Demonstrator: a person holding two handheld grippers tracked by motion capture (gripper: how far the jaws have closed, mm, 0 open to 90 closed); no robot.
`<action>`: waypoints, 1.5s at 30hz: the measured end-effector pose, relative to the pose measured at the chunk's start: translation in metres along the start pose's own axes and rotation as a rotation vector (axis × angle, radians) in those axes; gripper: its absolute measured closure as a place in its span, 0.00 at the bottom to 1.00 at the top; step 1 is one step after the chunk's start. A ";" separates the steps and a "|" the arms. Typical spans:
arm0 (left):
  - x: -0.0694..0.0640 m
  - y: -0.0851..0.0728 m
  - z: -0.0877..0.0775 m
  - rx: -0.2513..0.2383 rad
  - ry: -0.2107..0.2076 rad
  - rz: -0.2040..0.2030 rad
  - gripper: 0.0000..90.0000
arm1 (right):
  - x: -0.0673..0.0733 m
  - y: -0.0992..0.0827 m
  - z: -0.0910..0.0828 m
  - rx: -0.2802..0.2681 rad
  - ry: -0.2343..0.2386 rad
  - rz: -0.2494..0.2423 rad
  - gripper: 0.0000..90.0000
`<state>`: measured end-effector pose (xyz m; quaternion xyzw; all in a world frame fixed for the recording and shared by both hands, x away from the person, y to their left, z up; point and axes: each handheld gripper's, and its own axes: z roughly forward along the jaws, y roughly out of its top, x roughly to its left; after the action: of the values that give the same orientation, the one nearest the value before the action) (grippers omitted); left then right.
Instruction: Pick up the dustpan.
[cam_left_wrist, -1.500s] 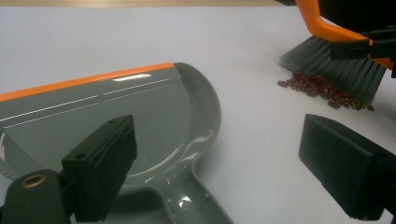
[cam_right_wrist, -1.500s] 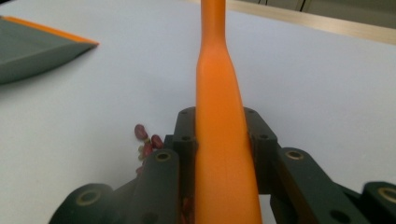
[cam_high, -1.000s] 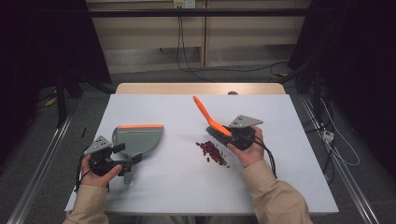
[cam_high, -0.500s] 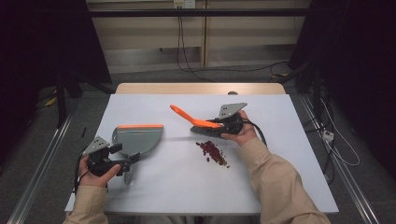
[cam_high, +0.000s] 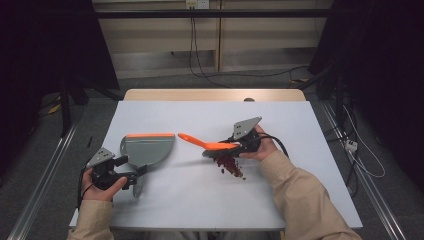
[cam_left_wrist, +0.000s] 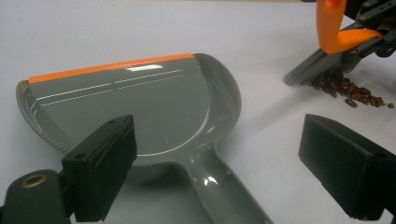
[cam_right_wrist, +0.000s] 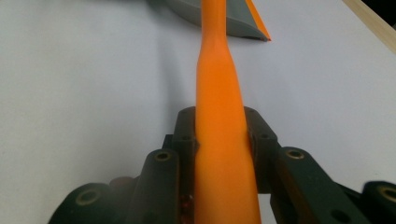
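The right gripper (cam_high: 235, 146) clamps the orange brush (cam_high: 207, 145), whose bristles partly hide the beans (cam_high: 231, 166).

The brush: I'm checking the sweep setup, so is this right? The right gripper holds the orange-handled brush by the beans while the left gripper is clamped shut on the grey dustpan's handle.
Not quite. The left gripper is open: in the left gripper view its fingers stand apart on either side of the dustpan handle without pressing it. The right gripper does hold the brush by the beans.
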<state>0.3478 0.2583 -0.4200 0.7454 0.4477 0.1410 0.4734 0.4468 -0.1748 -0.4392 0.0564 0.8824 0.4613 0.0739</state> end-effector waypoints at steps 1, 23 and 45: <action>0.000 0.000 -0.001 -0.004 0.001 -0.003 0.13 | 0.002 -0.001 -0.001 0.000 0.003 -0.001 0.79; -0.004 0.002 -0.006 -0.012 -0.006 0.015 0.13 | 0.045 0.035 -0.024 -0.095 -0.090 0.189 0.79; -0.003 0.001 -0.007 -0.006 -0.004 0.014 0.13 | 0.058 0.012 0.010 -0.042 0.041 0.264 0.79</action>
<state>0.3424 0.2595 -0.4152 0.7474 0.4411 0.1442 0.4754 0.3920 -0.1506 -0.4397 0.1609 0.8588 0.4865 -0.0044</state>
